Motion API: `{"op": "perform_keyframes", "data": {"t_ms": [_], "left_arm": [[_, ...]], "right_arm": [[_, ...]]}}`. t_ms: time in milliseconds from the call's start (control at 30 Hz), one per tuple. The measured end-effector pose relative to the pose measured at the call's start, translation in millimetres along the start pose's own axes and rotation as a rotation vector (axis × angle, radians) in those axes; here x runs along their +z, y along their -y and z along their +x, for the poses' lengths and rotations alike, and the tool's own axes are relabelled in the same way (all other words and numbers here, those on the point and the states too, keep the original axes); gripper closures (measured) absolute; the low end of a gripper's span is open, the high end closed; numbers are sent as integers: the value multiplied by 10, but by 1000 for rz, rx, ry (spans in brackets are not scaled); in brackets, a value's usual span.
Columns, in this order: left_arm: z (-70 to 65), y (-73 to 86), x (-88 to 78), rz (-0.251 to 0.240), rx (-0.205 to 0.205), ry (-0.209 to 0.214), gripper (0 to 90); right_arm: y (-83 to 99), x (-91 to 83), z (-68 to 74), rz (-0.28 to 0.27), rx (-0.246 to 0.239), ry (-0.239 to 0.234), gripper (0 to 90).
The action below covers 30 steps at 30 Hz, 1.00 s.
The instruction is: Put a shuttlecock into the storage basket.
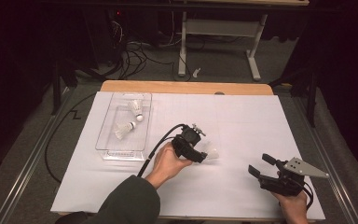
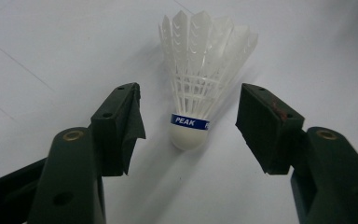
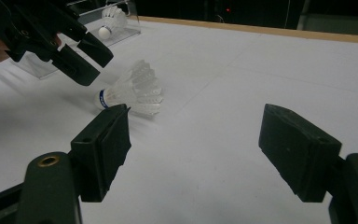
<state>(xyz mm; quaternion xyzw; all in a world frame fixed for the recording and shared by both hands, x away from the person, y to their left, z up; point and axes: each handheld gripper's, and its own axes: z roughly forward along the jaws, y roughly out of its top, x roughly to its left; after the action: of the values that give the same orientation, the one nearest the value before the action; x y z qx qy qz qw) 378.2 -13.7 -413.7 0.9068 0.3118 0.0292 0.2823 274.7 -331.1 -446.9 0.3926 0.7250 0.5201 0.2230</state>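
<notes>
Dark room; shuttlecock point(image 1: 211, 153) half hidden behind left hand-held gripper point(image 1: 200, 157).

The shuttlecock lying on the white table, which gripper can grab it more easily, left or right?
Left, probably. The left gripper already has its open jaws on either side of the shuttlecock, not yet touching it. The right gripper sits open farther off, near the table edge, with nothing between its jaws.

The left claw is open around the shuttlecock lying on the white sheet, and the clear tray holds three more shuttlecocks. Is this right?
Not quite: the clear tray holds two shuttlecocks, not three, as the high view shows. The rest stands: the left claw is open around the shuttlecock lying on the white sheet.
</notes>
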Motion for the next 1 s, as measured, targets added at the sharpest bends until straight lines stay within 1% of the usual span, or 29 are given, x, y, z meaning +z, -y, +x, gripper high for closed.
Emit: {"op": "perform_keyframes", "data": {"t_ms": [200,367,433,667,1000], "left_arm": [[2,22,51,13,-3,5,410],[-15,28,81,21,4,4,414],[-21,29,96,30,12,-4,415],[-16,46,163,54,14,-2,428],[-21,49,229,73,18,0,447]], "right_arm": [[0,0,-1,-1,-1,-1,252],[0,0,0,0,-1,-1,252],[0,-1,0,-1,0,-1,252],[1,1,0,0,2,-4,252],[1,1,0,0,2,-5,252]]}}
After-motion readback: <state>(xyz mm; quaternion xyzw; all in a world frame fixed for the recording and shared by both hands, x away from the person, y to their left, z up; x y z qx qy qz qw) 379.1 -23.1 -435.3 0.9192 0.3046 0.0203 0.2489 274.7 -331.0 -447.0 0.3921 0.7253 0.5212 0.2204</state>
